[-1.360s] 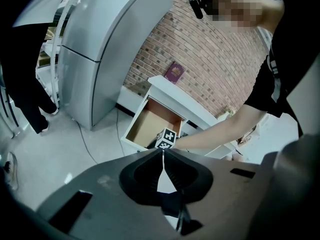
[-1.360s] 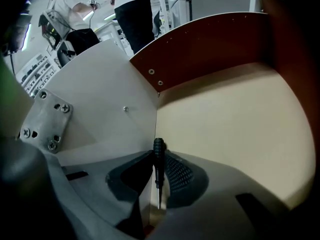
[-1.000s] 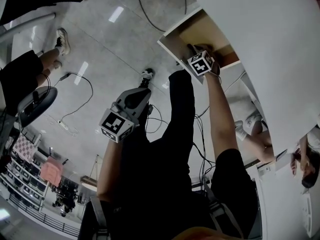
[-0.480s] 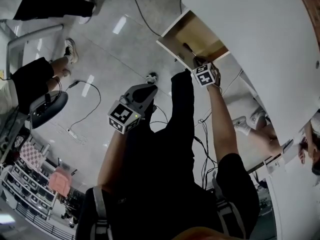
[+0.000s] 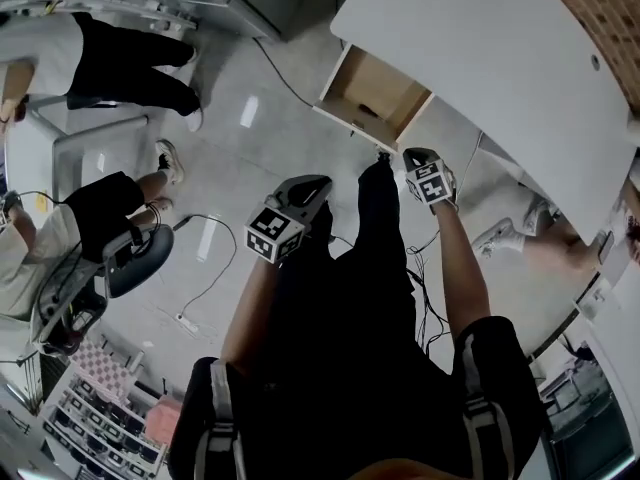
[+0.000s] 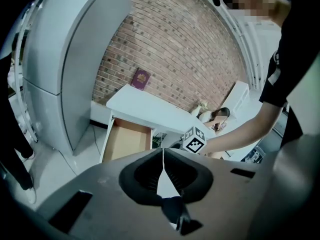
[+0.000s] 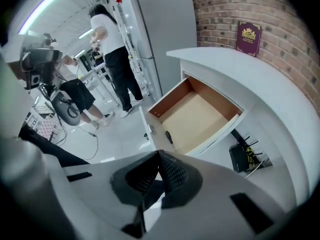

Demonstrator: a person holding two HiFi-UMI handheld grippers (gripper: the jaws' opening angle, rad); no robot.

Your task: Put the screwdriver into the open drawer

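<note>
The open wooden drawer (image 5: 388,86) sticks out of a white desk (image 5: 480,68). A dark screwdriver (image 5: 368,111) lies inside it near the front panel, plain in the right gripper view as the screwdriver (image 7: 169,136) on the drawer (image 7: 197,111) floor. My right gripper (image 5: 413,157) hangs a little in front of the drawer, its jaws shut and empty, tips meeting (image 7: 159,152). My left gripper (image 5: 305,190) is held further back over the floor, shut on nothing (image 6: 163,149). It faces the drawer (image 6: 125,141) and the right gripper's marker cube (image 6: 195,139).
A dark red book (image 7: 249,38) leans on the brick wall above the desk. A router (image 7: 243,156) sits under the desk. A tall grey cabinet (image 6: 65,74) stands left of the drawer. People (image 7: 112,49), a chair (image 5: 140,258) and floor cables (image 5: 205,283) lie further left.
My right gripper has pulled back out of the drawer, leaving the screwdriver lying inside. Both grippers and the view have drawn away from the desk.
</note>
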